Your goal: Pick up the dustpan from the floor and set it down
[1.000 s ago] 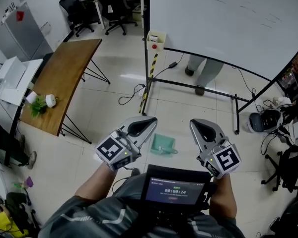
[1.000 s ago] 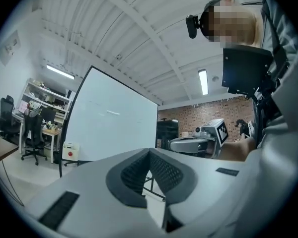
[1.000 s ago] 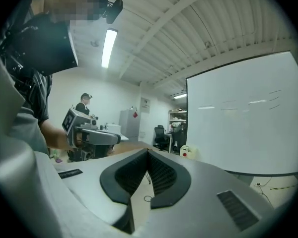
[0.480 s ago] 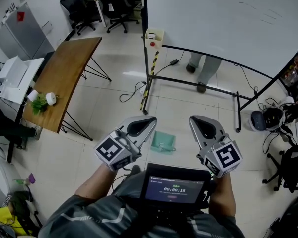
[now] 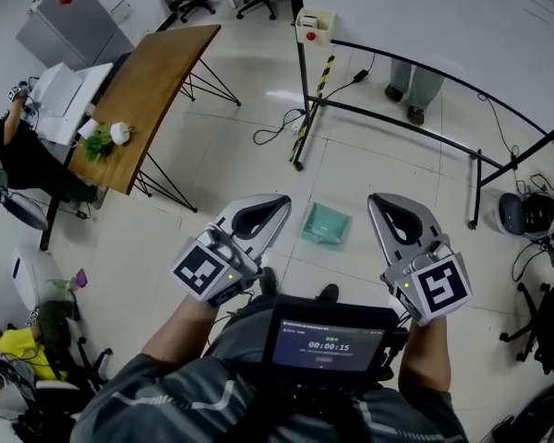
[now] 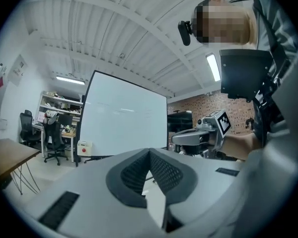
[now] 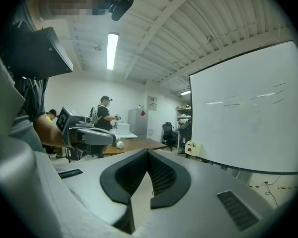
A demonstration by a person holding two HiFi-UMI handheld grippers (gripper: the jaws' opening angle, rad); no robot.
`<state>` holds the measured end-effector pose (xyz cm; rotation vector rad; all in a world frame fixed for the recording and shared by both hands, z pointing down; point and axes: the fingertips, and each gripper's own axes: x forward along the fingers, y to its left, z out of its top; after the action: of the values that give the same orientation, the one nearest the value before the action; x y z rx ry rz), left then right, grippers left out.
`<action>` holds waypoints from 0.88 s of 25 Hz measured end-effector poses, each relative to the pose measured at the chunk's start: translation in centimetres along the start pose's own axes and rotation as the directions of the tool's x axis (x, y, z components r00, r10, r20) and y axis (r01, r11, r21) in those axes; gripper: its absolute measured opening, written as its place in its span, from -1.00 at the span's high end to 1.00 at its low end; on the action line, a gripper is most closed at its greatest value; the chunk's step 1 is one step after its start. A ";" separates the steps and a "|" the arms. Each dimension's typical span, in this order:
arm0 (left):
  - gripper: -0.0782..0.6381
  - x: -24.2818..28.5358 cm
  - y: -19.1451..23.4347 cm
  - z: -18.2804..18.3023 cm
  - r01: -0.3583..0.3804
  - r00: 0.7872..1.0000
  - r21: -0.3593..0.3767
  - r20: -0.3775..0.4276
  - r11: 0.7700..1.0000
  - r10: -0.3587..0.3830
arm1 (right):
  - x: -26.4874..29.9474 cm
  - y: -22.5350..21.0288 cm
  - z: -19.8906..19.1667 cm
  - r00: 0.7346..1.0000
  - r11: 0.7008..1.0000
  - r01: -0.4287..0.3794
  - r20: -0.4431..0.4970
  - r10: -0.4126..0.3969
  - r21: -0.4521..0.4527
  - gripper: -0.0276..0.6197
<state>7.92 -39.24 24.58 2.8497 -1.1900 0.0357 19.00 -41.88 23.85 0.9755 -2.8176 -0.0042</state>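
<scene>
**Dustpan on the floor, both claws shut**

Our left gripper (image 5: 277,208) and right gripper (image 5: 381,204) are both pressed together and empty. We should spread one, tip it down, and lower it to the green dustpan (image 5: 325,224) on the tiles between them. Only the head view shows it; both gripper views look level toward the whiteboard (image 7: 248,123).

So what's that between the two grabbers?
In the head view, the green dustpan lies on the floor, showing between the left gripper and the right gripper.
</scene>
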 end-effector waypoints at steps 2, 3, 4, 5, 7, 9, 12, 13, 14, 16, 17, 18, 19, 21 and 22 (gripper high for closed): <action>0.71 -1.3 -1.2 -0.4 -0.005 1.000 -0.018 0.003 1.000 0.005 | -0.1 1.6 -0.5 1.000 1.000 -0.030 -0.004 0.030 0.003 0.85; 0.71 -2.2 -1.6 -0.6 -0.007 1.000 -0.019 0.003 1.000 0.007 | -0.2 2.4 -0.5 0.999 0.999 -0.038 -0.002 0.038 0.010 0.85; 0.71 -3.1 -2.0 -0.6 -0.006 1.000 -0.014 0.004 1.000 0.006 | -0.3 3.4 -0.4 0.999 0.999 -0.040 0.003 0.040 0.016 0.85; 0.71 -4.2 -2.3 -0.6 -0.005 1.000 -0.012 0.009 1.000 0.006 | -0.5 4.4 -0.3 0.999 0.999 -0.036 0.009 0.036 0.017 0.85; 0.71 -7.1 -2.7 -0.7 -0.007 1.000 -0.017 0.026 1.000 0.008 | -0.8 6.9 0.4 0.999 1.000 -0.010 0.040 0.010 0.010 0.85; 0.71 -10.9 -2.7 -1.0 -0.006 0.999 -0.015 0.032 1.000 0.007 | -0.7 9.9 1.1 0.997 1.000 0.022 0.073 -0.022 0.006 0.85; 0.71 -17.2 -2.4 -1.4 0.017 0.999 -0.006 0.035 1.000 -0.016 | 0.0 15.0 1.4 0.996 0.997 0.073 0.054 -0.074 0.021 0.85; 0.71 -19.4 -2.2 -1.5 0.025 0.999 -0.007 0.041 1.000 -0.025 | 0.3 17.0 1.4 0.995 0.996 0.089 0.050 -0.090 0.031 0.85; 0.71 -21.8 -2.0 -1.6 0.033 0.998 -0.010 0.049 0.999 -0.032 | 0.4 19.1 1.4 0.993 0.994 0.102 0.050 -0.104 0.043 0.85; 0.71 -26.5 -1.9 -2.0 0.047 0.997 -0.021 0.064 0.999 -0.046 | 0.5 23.5 1.5 0.990 0.990 0.131 0.052 -0.134 0.057 0.85; 0.71 -28.7 -2.0 -2.2 0.057 0.996 -0.026 0.071 0.998 -0.055 | 0.4 25.7 1.7 0.987 0.987 0.148 0.052 -0.151 0.059 0.85; 0.71 -30.7 -2.2 -2.3 0.070 0.995 -0.027 0.077 0.997 -0.068 | 0.2 27.7 1.8 0.985 0.985 0.164 0.052 -0.167 0.060 0.85; 0.71 -32.6 -2.5 -2.3 0.085 0.993 -0.027 0.082 0.996 -0.083 | 0.0 29.7 2.1 0.982 0.982 0.179 0.053 -0.182 0.062 0.85; 0.71 -36.2 -3.3 -2.3 0.111 0.990 -0.030 0.085 0.993 -0.108 | -0.8 33.5 2.6 0.977 0.977 0.202 0.058 -0.206 0.069 0.85; 0.71 -37.8 -3.6 -2.3 0.114 0.990 -0.036 0.084 0.993 -0.111 | -1.3 35.3 2.8 0.975 0.975 0.208 0.062 -0.213 0.075 0.85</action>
<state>-16.14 -9.76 25.20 2.9028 -1.0280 -0.1102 -2.07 -13.46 22.77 1.3102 -2.7773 0.0339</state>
